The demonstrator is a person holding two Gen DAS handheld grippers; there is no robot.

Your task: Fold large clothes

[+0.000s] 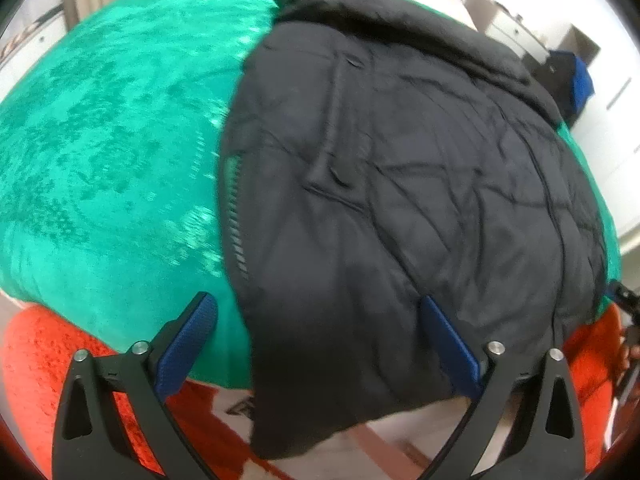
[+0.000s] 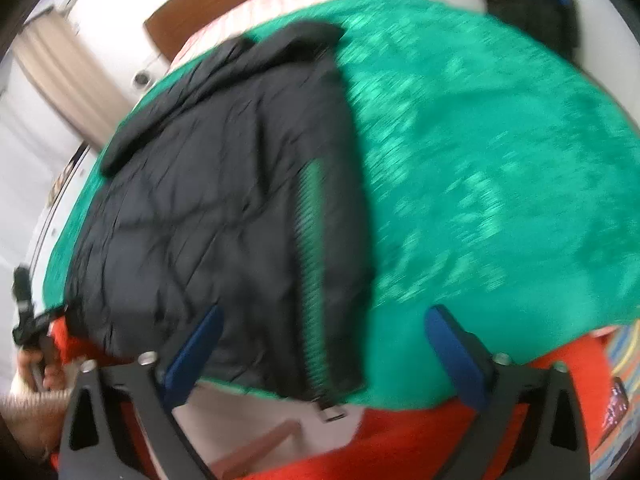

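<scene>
A black padded jacket point(image 1: 400, 180) point(image 2: 220, 200) lies flat on a green blanket point(image 1: 100, 160) point(image 2: 500, 180), its collar point(image 1: 360, 4) point(image 2: 224, 80) at the far end. Its zipper edge point(image 1: 236, 220) point(image 2: 310, 260) runs toward me, and the metal pull point(image 2: 332, 410) hangs at the near corner. The near hem droops over the bed edge. My left gripper point(image 1: 316, 300) hovers open above that hem, nothing pressed between its blue pads. My right gripper point(image 2: 324, 312) is open too, straddling the zipper corner of the jacket. Both views are blurred.
An orange-red cover point(image 1: 36, 360) point(image 2: 420, 440) shows below the blanket's near edge. A brown headboard point(image 2: 224, 4) and a beige curtain point(image 2: 68, 80) stand beyond the bed. Dark and blue clothing point(image 1: 576, 80) point(image 2: 532, 8) hangs at the far side. A hand point(image 2: 40, 364) appears at the left.
</scene>
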